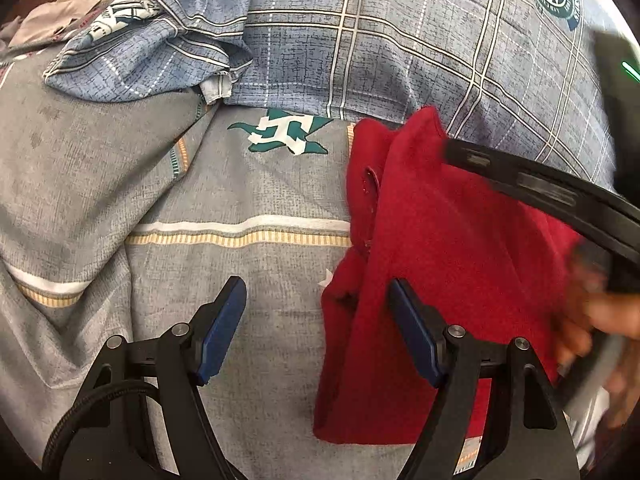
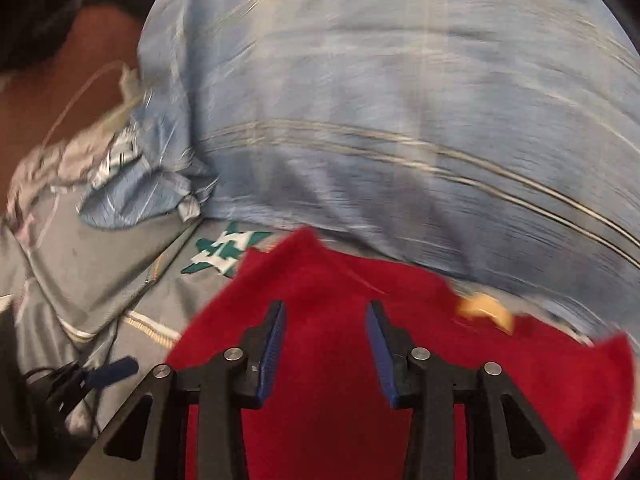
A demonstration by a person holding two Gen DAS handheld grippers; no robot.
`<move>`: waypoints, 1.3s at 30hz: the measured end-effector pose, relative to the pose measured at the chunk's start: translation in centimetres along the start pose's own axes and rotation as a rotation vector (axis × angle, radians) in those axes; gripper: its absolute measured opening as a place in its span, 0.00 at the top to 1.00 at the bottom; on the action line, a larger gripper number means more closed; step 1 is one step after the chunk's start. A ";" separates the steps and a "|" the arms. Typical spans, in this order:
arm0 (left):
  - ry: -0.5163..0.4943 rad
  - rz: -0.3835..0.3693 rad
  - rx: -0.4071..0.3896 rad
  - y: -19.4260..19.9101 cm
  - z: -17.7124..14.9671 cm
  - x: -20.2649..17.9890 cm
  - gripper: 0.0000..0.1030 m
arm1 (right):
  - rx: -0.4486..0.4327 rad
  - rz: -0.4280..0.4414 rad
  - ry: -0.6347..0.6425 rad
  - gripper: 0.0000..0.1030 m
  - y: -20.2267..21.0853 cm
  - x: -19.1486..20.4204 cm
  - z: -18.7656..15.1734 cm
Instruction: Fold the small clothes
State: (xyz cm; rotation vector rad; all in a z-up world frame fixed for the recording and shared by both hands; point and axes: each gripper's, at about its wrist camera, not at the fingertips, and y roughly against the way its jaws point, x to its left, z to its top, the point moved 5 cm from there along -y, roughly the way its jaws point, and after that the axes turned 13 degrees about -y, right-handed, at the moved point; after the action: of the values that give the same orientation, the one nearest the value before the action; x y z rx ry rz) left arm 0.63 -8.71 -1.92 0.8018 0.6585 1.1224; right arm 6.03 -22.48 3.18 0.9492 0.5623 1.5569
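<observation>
A small red garment (image 1: pixel 436 264) lies on the grey bedsheet (image 1: pixel 248 280), partly folded. My left gripper (image 1: pixel 316 300) is open and empty, its right finger over the garment's left edge. In the right wrist view, which is blurred, the red garment (image 2: pixel 332 360) fills the lower part. My right gripper (image 2: pixel 326 328) is open above it and holds nothing. The right gripper also shows in the left wrist view as a blurred black finger (image 1: pixel 540 188) over the garment's top right. A small orange patch (image 2: pixel 486 312) shows at the garment's far edge.
A blue plaid quilt (image 1: pixel 400 40) lies bunched behind the garment, with a crumpled corner (image 1: pixel 152 52) at the left. A teal and white star print (image 1: pixel 284 132) marks the sheet. A hand (image 1: pixel 600 328) is at the right edge. The left gripper (image 2: pixel 100 372) shows low left in the right wrist view.
</observation>
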 end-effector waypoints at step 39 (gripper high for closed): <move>0.006 0.003 0.010 -0.9 0.4 0.0 0.26 | -0.010 -0.218 -0.139 0.55 1.0 -8.0 -1.5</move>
State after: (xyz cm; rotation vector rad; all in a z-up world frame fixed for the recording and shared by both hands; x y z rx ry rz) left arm 1.42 -9.02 -2.49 0.8079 0.6686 1.1252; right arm 4.20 -30.24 1.05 0.9474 0.5403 1.2879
